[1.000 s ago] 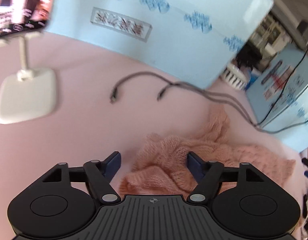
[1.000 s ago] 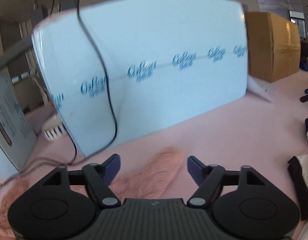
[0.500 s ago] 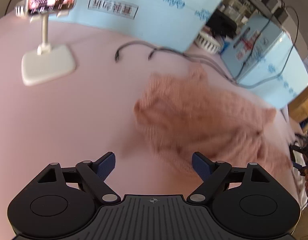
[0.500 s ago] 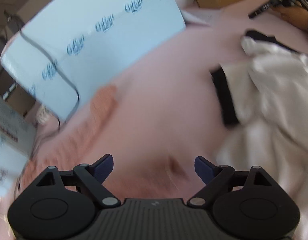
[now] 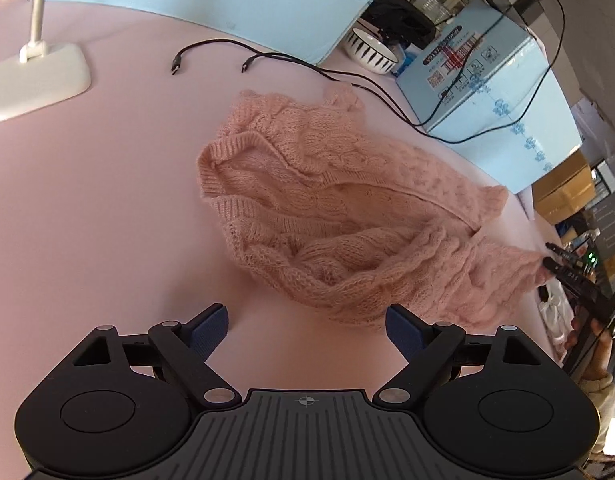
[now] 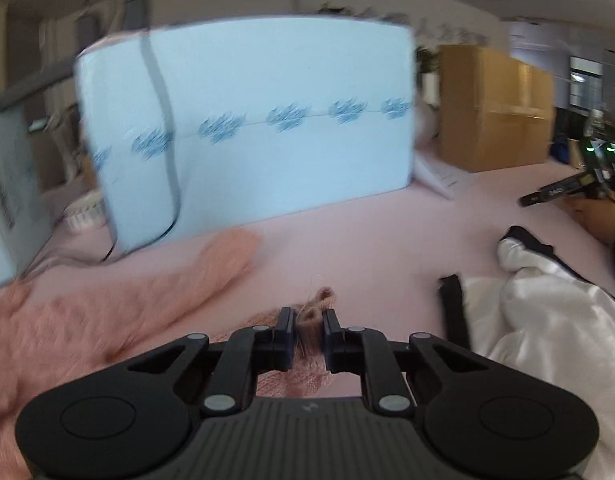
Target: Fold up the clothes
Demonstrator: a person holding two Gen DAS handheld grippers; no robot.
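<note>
A pink cable-knit sweater [image 5: 347, 208] lies crumpled on the pink table. My left gripper [image 5: 307, 326] is open and empty, held above the table just short of the sweater's near edge. My right gripper [image 6: 309, 334] is shut on an edge of the pink sweater [image 6: 107, 320], with a tuft of knit [image 6: 321, 300] poking out between the fingers. The rest of the sweater stretches off to the left in the right wrist view. The right gripper also shows in the left wrist view [image 5: 563, 266], at the sweater's far right end.
Light blue boxes [image 5: 267, 4] [image 6: 267, 128] stand along the table's back. Black cables [image 5: 307, 64] and a striped bowl [image 5: 369, 50] lie behind the sweater. A white phone stand [image 5: 39, 76] is at far left. A white garment [image 6: 547, 340] with black trim lies at right.
My left gripper has pulled back and up from the sweater, still open. My right gripper has swung around and closed on the sweater's edge.
</note>
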